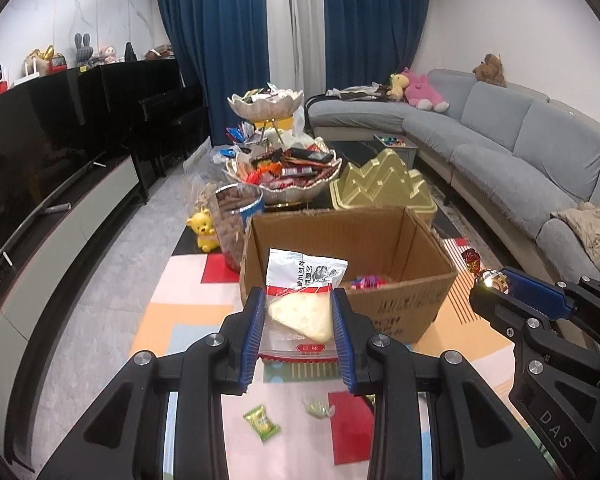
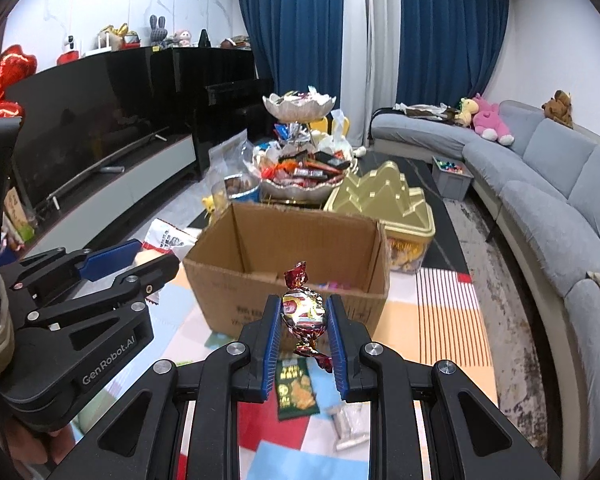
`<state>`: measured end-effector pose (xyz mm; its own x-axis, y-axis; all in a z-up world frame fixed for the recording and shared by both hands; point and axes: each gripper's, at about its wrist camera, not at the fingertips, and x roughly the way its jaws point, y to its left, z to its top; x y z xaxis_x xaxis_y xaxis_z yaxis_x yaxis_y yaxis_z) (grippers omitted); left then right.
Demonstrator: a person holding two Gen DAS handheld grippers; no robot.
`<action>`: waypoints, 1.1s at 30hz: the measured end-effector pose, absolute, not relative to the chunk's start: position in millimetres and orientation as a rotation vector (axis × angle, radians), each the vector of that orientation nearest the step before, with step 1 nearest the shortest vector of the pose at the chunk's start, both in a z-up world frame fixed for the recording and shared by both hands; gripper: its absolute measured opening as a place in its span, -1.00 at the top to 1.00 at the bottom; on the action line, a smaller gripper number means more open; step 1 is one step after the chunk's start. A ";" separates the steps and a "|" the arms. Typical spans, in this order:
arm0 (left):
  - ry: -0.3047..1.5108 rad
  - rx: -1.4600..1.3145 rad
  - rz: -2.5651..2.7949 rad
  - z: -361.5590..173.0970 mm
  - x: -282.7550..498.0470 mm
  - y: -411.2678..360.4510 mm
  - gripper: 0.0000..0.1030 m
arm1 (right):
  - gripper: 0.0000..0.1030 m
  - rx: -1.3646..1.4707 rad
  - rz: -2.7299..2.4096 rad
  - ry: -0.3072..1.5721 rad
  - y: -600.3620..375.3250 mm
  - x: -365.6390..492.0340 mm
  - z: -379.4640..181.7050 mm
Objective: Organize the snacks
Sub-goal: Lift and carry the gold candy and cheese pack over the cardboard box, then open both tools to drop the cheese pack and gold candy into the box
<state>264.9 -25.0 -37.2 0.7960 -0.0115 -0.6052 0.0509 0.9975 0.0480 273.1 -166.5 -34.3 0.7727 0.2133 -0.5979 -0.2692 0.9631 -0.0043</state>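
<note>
My left gripper (image 1: 298,320) is clamped on a cheese packet (image 1: 304,300), the blue pads pressing its sides at the level of the pale wedge inside. My right gripper (image 2: 303,322) is clamped on a foil-wrapped candy (image 2: 303,310), pads on the round middle, twisted ends free above and below.

Location: both items hang in the air over the patterned mat (image 1: 204,320), just short of the cardboard box (image 1: 396,264). The box stands open (flaps up, a few bright wrappers at the bottom).

Handling, as I judge it: the packet is light, its film soft and slick, and the wedge is the only firm part. The grip belongs on that wedge; a hold on the empty film above would let it slide or fold. The candy is light and small, with a hard core under crinkly foil. The middle is the right hold, since the twisted ends would simply pull through.

Outstanding: a green candy (image 1: 261,422) and a second wrapped sweet (image 1: 315,406) lie on the mat below my left gripper; a dark green snack bag (image 2: 296,394) lies below my right.

Risk: neither item is fragile, though the wedge could dent if squeezed harder.
</note>
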 end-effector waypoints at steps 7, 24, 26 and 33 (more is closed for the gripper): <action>0.626 0.069 -0.031 -24.2 291.6 -23.3 0.36 | 0.53 -0.087 0.244 0.603 -164.9 299.1 -20.9; 0.610 0.080 -0.043 -19.9 354.1 -25.5 0.36 | 0.53 -0.052 0.203 0.594 -165.1 372.0 -10.1; 0.616 0.078 -0.041 -22.7 361.7 -24.9 0.36 | 0.53 -0.052 0.201 0.597 -164.4 377.3 -10.7; 0.635 0.062 -0.037 -30.7 377.9 -21.1 0.36 | 0.53 -0.059 0.204 0.620 -158.0 392.6 -20.8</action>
